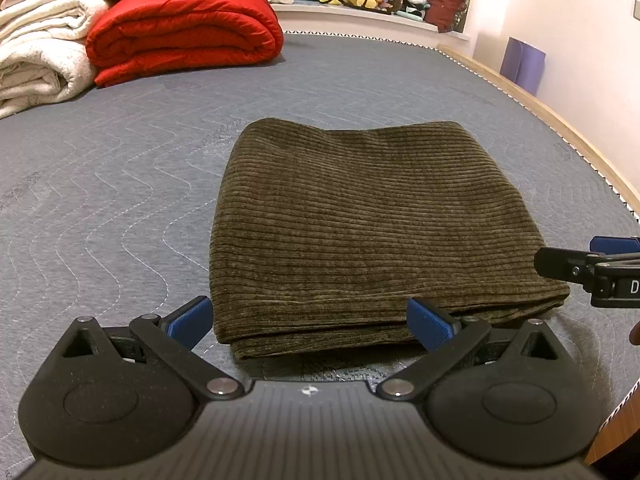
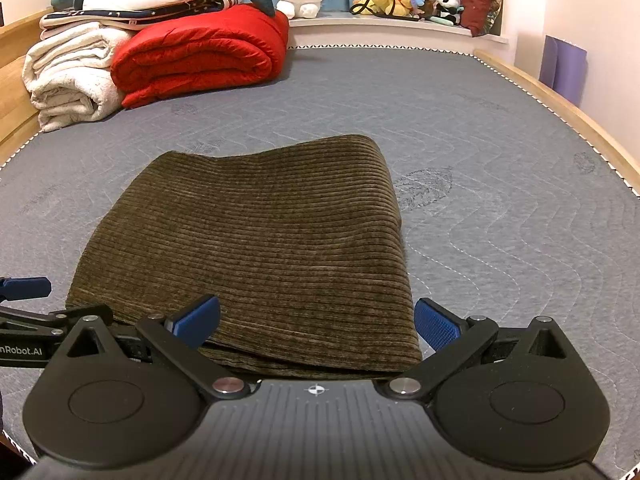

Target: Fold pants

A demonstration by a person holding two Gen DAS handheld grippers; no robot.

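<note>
The pants [image 1: 372,232] lie folded into a thick, squarish olive bundle of ribbed corduroy on my grey quilted bed [image 1: 120,184], stacked layers showing along the near edge. My left claw [image 1: 310,320] gapes wide at that near edge, blue ridged pads [image 1: 192,320] clear of the cloth. My right claw [image 2: 316,320] is just as wide, holding nothing, over the bundle's near right corner. Behind sit a puffy red quilt [image 1: 184,36] and fleecy white blankets [image 1: 36,56].
</note>
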